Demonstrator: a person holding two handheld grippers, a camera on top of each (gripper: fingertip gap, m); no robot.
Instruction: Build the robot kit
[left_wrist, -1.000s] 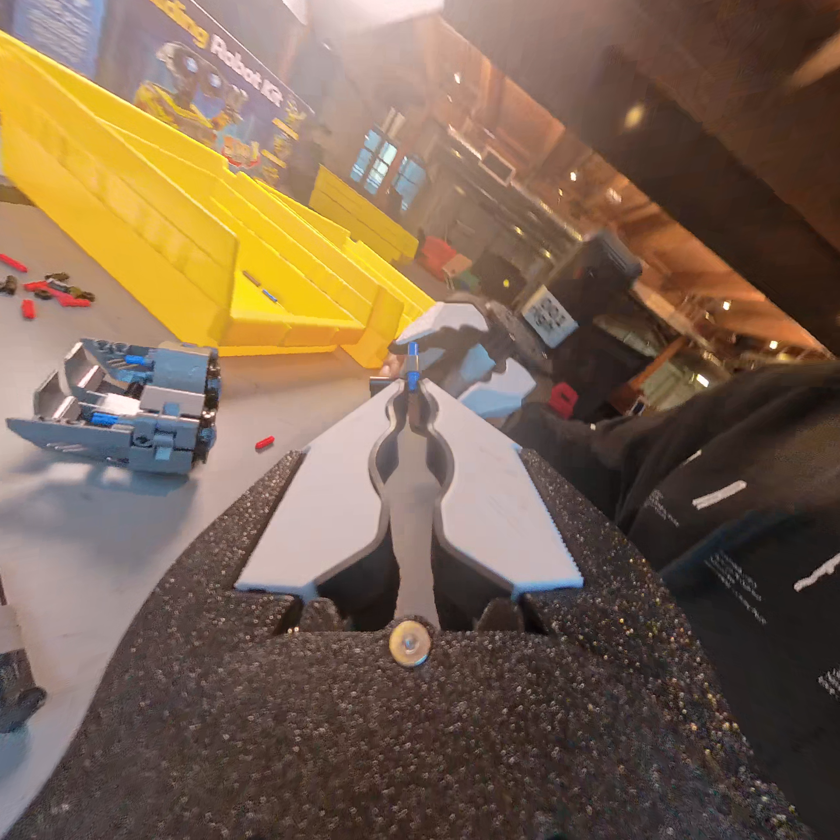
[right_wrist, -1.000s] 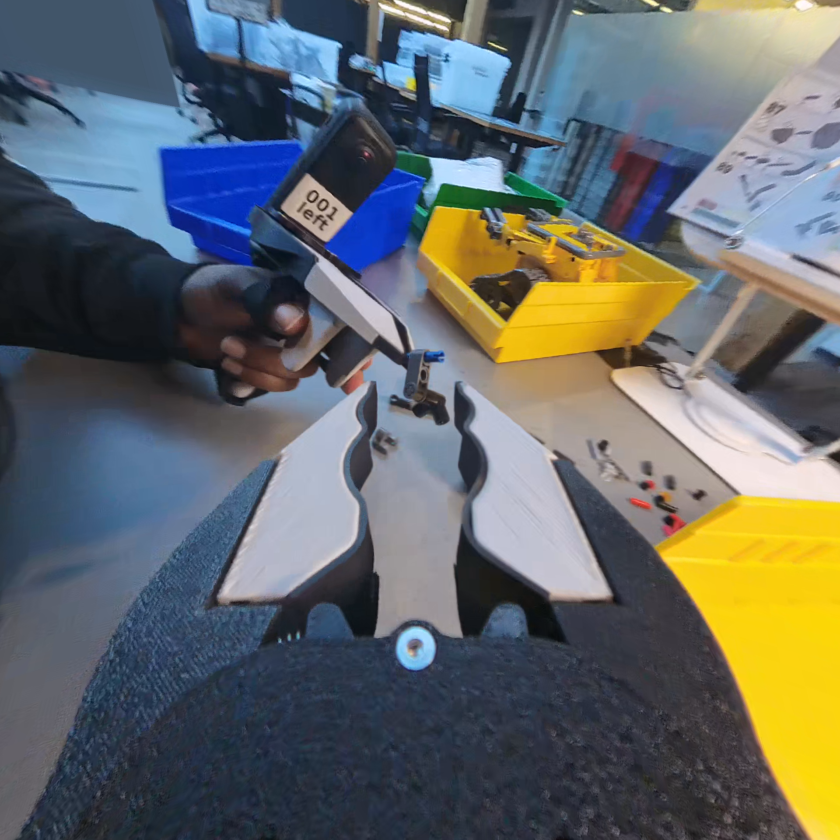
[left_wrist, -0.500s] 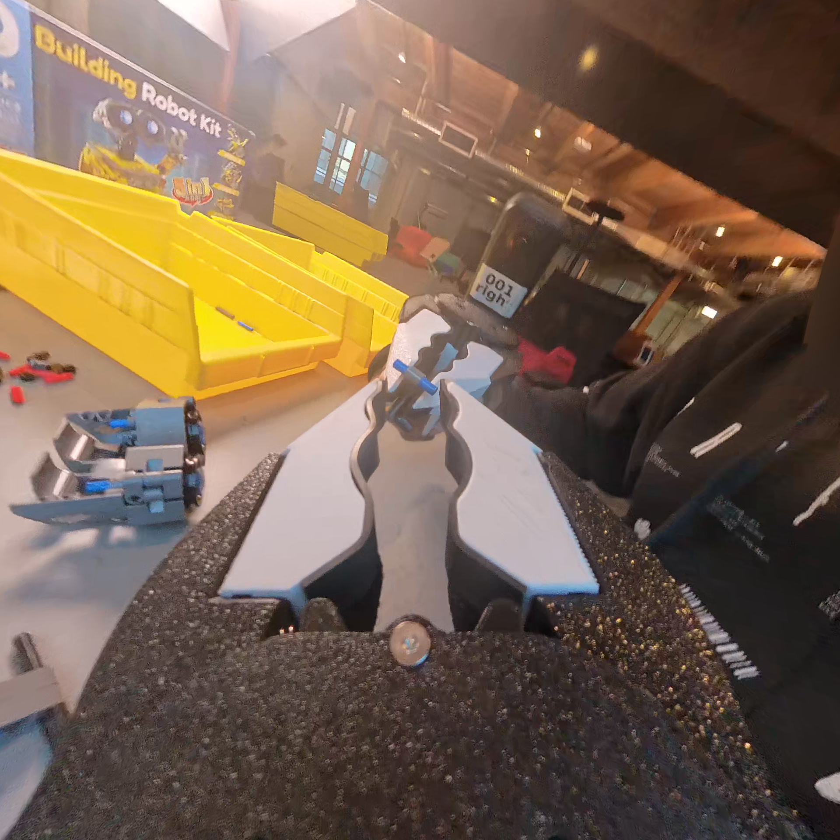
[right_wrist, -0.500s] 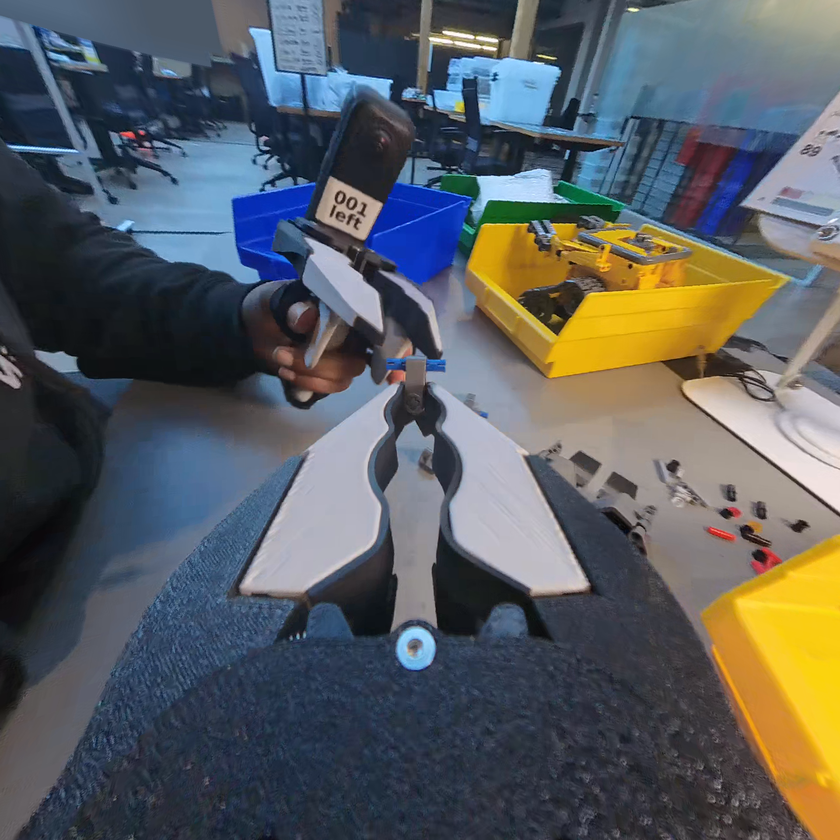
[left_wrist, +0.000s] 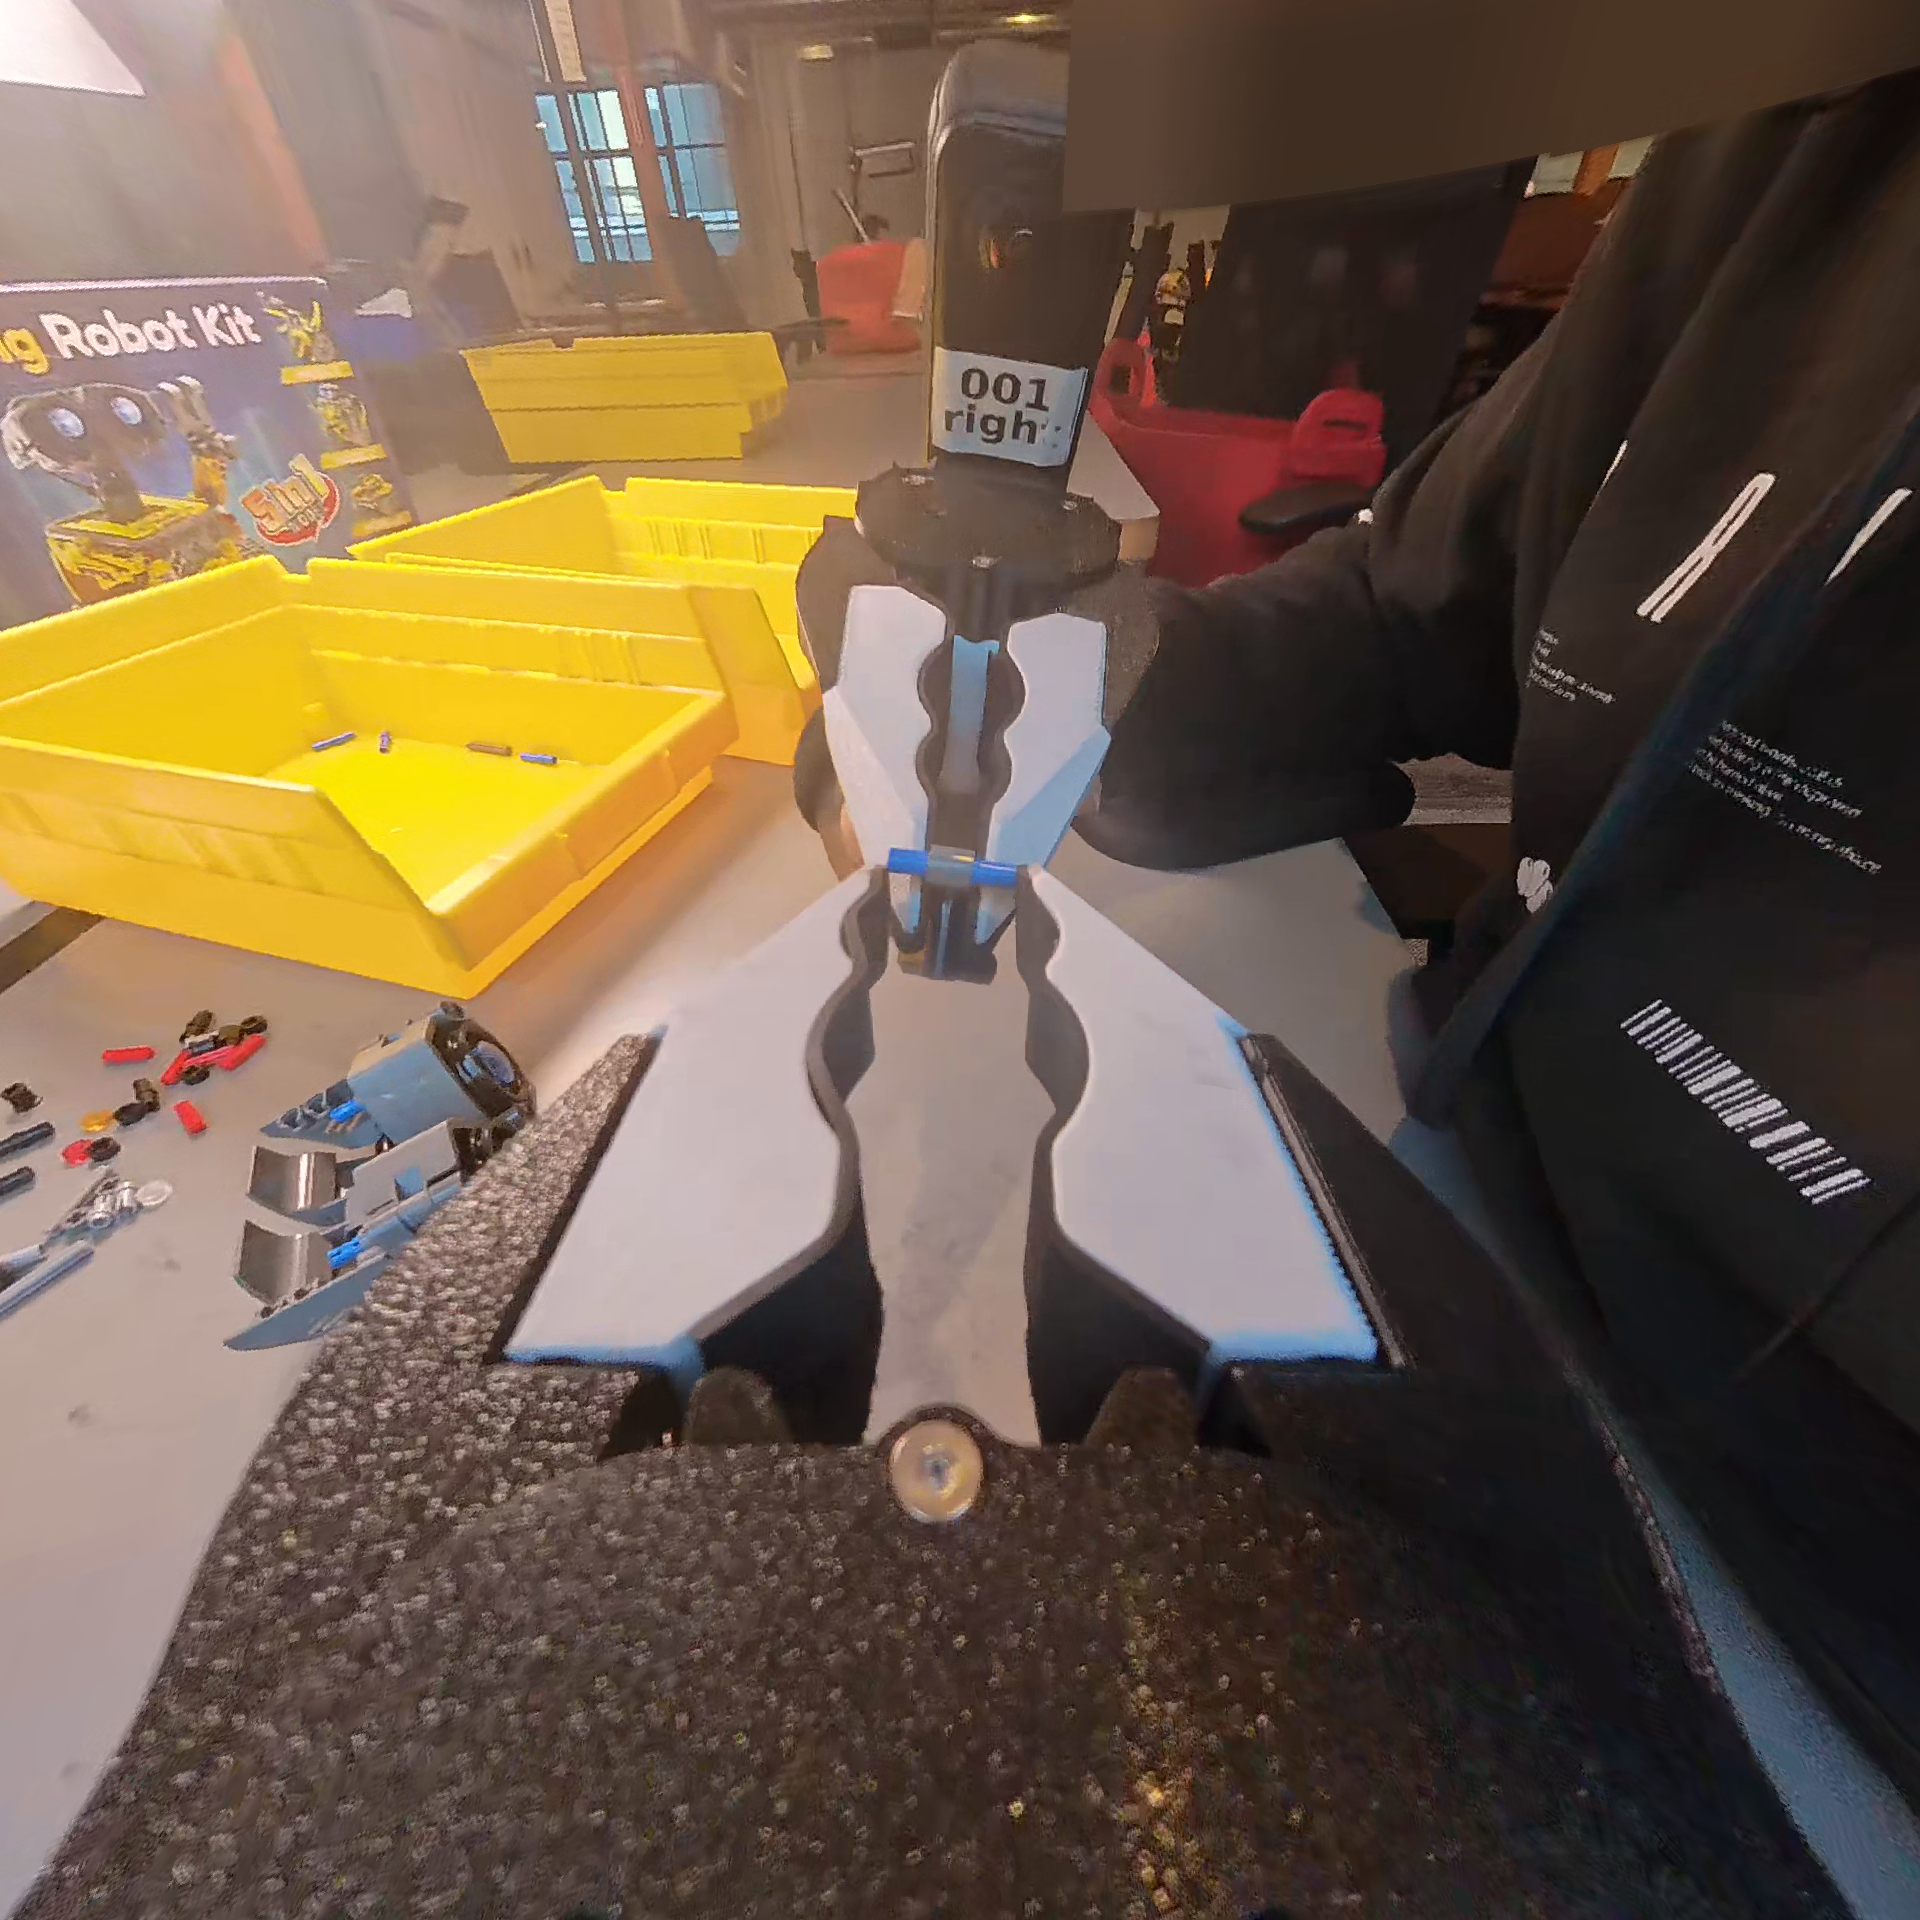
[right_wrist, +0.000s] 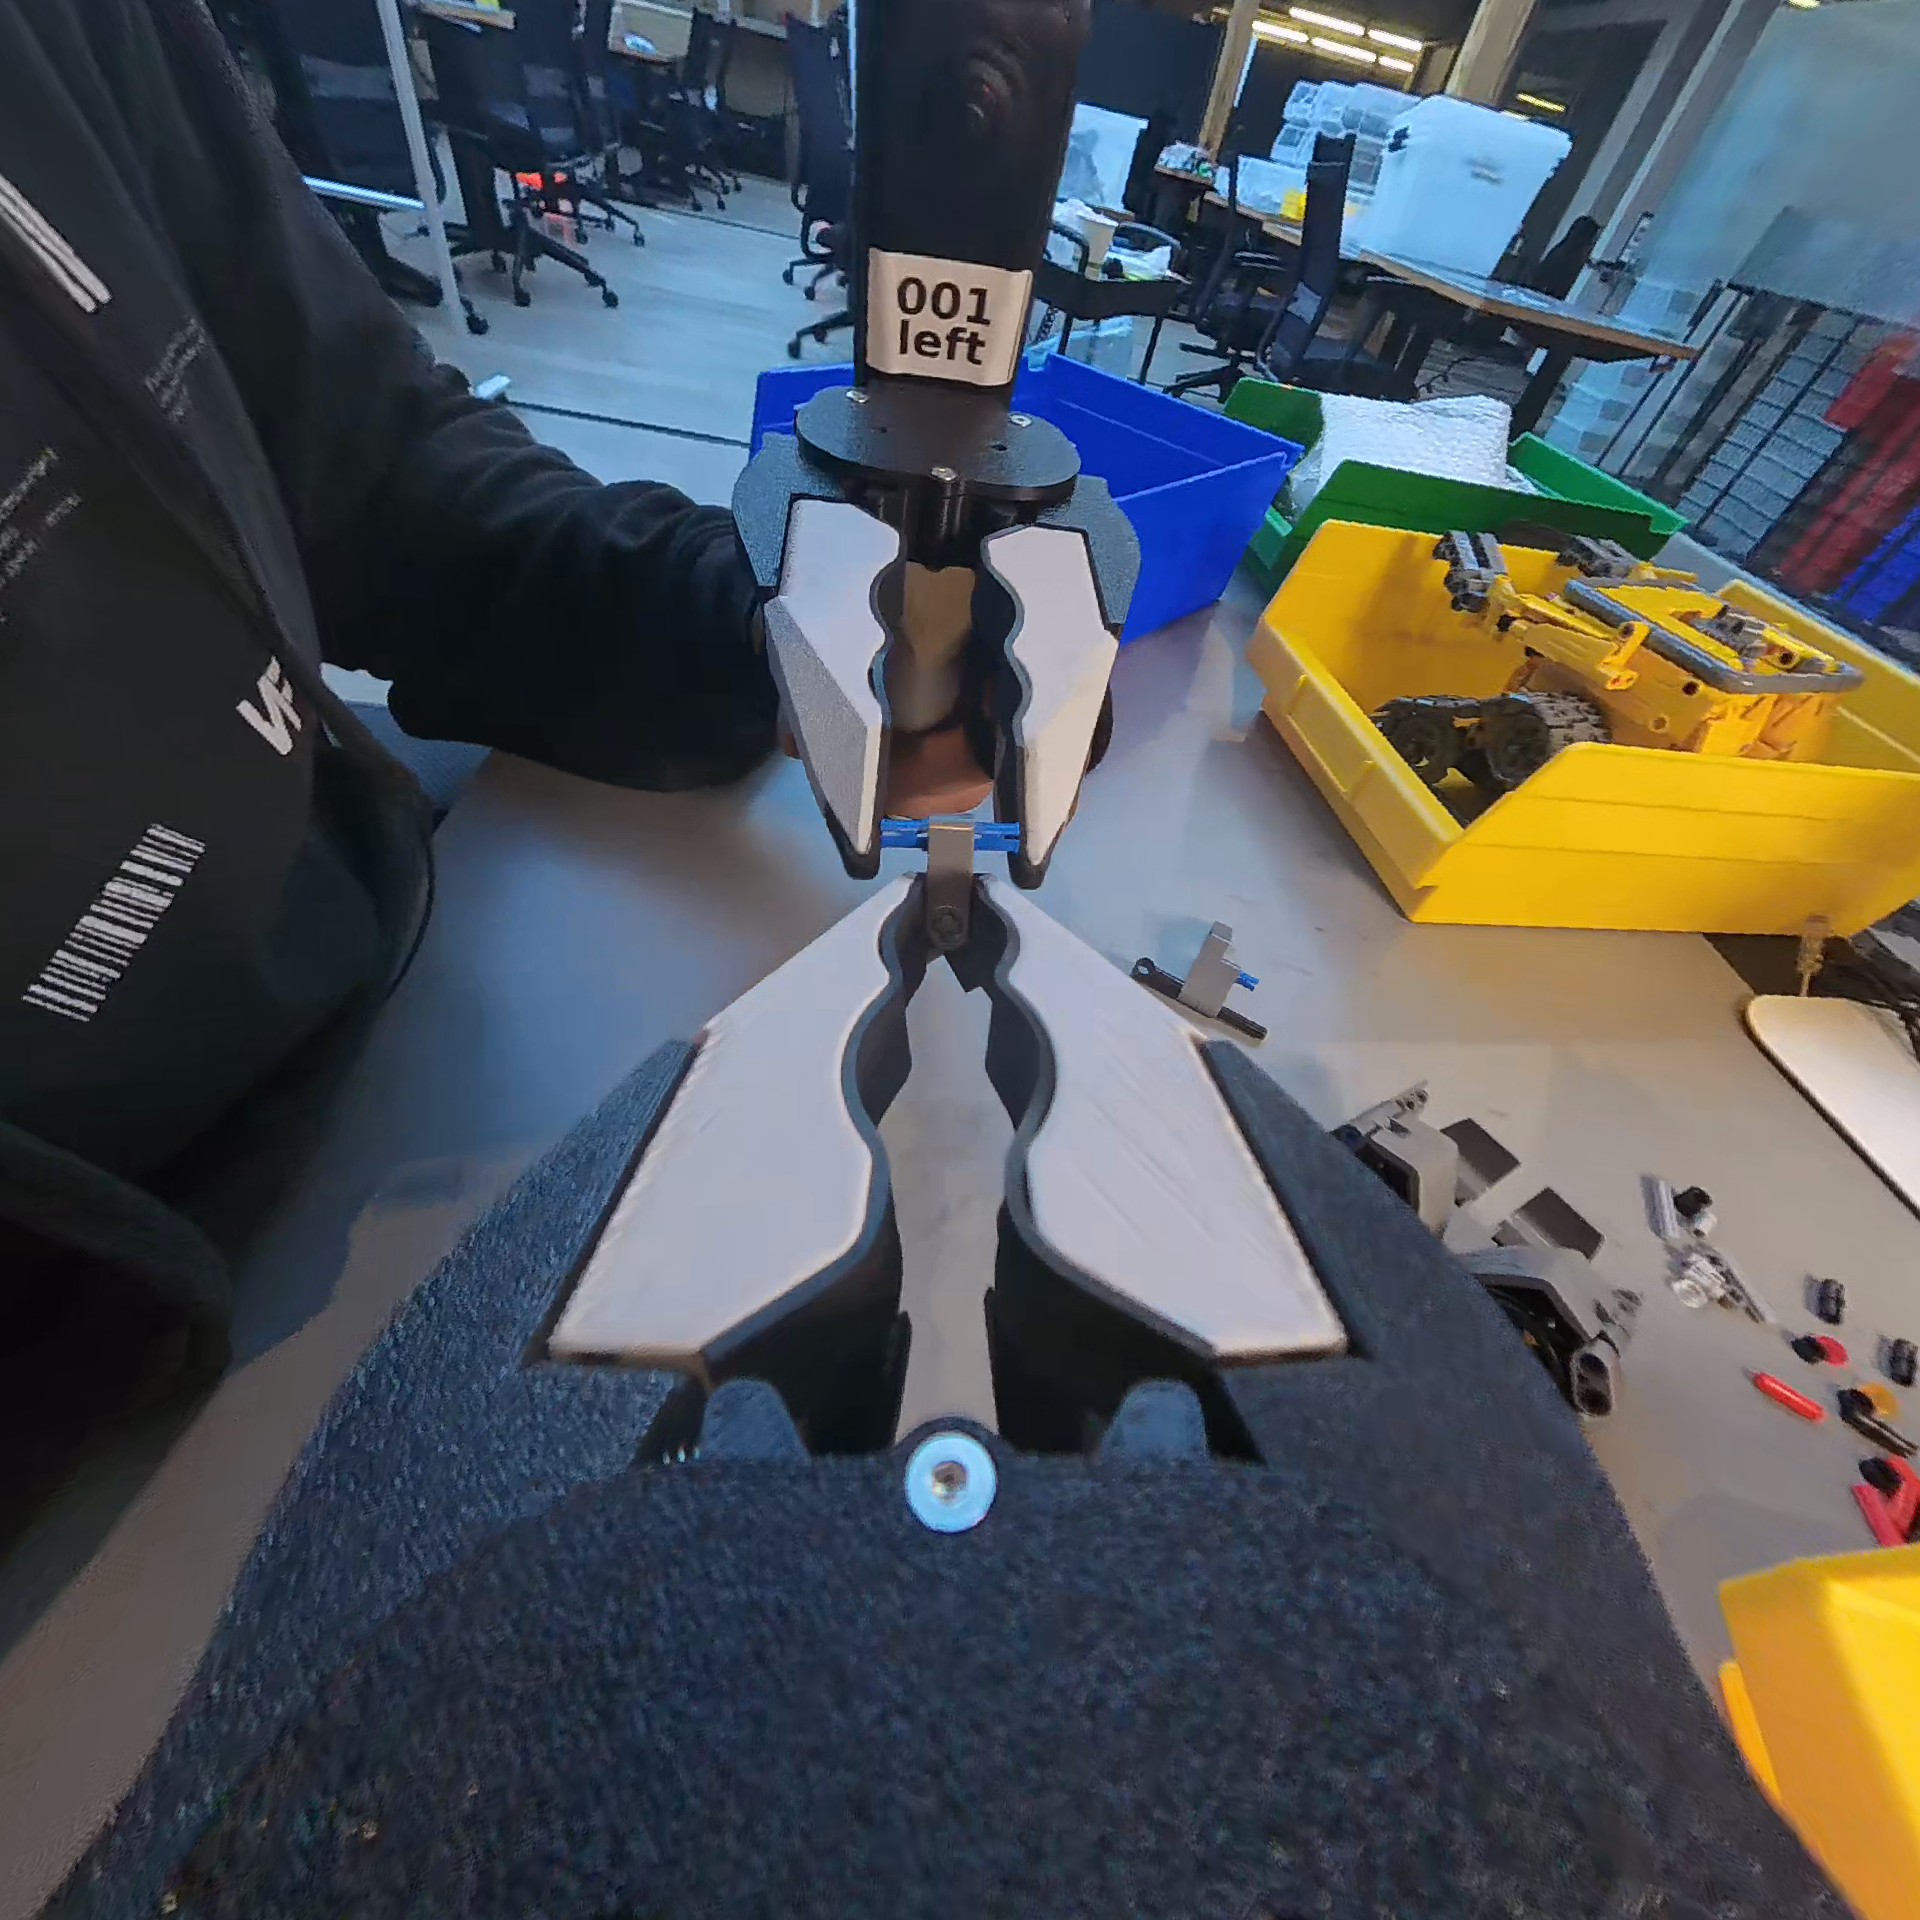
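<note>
A small grey and black brick piece (right_wrist: 948, 909) with a blue pin (right_wrist: 899, 829) through its top is held in the air above the grey table (right_wrist: 644, 935). My right gripper (right_wrist: 945, 894) is shut on the piece's lower end. My left gripper (left_wrist: 948, 883) faces it tip to tip. Its fingers stand slightly apart on either side of the blue pin (left_wrist: 951, 860), close to the pin's ends. The left gripper also shows in the right wrist view (right_wrist: 945, 847), and the right gripper in the left wrist view (left_wrist: 951, 847). A person's hands in black sleeves hold both.
A yellow bin (left_wrist: 312, 831) with a few pins, a grey half-built model (left_wrist: 416, 1091), loose small parts (left_wrist: 156, 1070) and a kit box (left_wrist: 156, 416) lie left. A yellow bin (right_wrist: 1558, 842) with a tracked model, blue bin (right_wrist: 1174, 488), green bin (right_wrist: 1455, 499) and grey parts (right_wrist: 1205, 982) lie right. The tips of both grippers are at nearly the same place.
One second ago my left gripper held the piece and my right was open. My right has shut on it, my left has opened, and both have turned to face each other.
</note>
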